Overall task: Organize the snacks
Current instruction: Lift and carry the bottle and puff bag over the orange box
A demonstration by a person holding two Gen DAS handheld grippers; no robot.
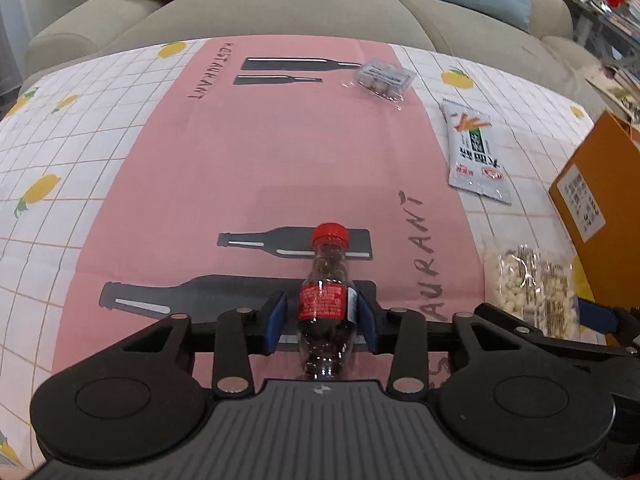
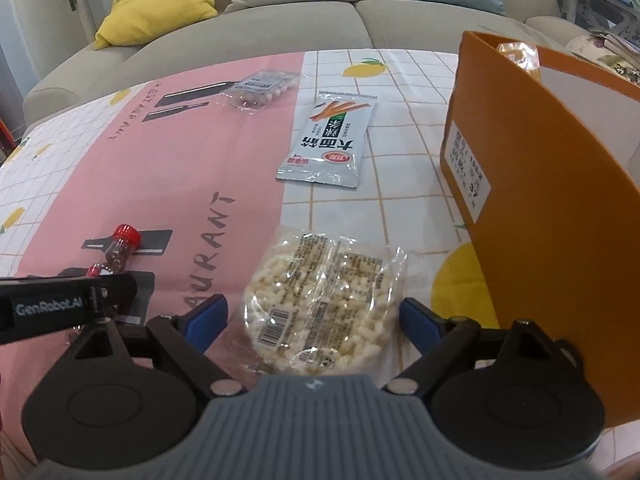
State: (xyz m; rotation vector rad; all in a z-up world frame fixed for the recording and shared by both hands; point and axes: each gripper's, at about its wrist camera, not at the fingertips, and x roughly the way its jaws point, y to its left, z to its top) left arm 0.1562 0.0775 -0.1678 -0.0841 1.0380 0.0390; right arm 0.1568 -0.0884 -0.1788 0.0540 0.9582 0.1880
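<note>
My left gripper (image 1: 322,322) has its blue pads closed against a small dark cola bottle (image 1: 325,300) with a red cap; the bottle lies on the pink cloth, cap pointing away. It also shows in the right wrist view (image 2: 120,248). My right gripper (image 2: 314,314) is open, its pads on either side of a clear round pack of puffed rice cakes (image 2: 324,300), not touching it. That pack also shows in the left wrist view (image 1: 532,288). An orange box (image 2: 560,184) stands at the right with a snack inside.
A white noodle-snack packet (image 2: 328,140) and a clear pack of small round sweets (image 2: 260,90) lie farther back on the tablecloth (image 1: 240,152). A grey sofa with yellow and blue cushions (image 1: 280,12) is behind the table. Cluttered shelves stand at the far right.
</note>
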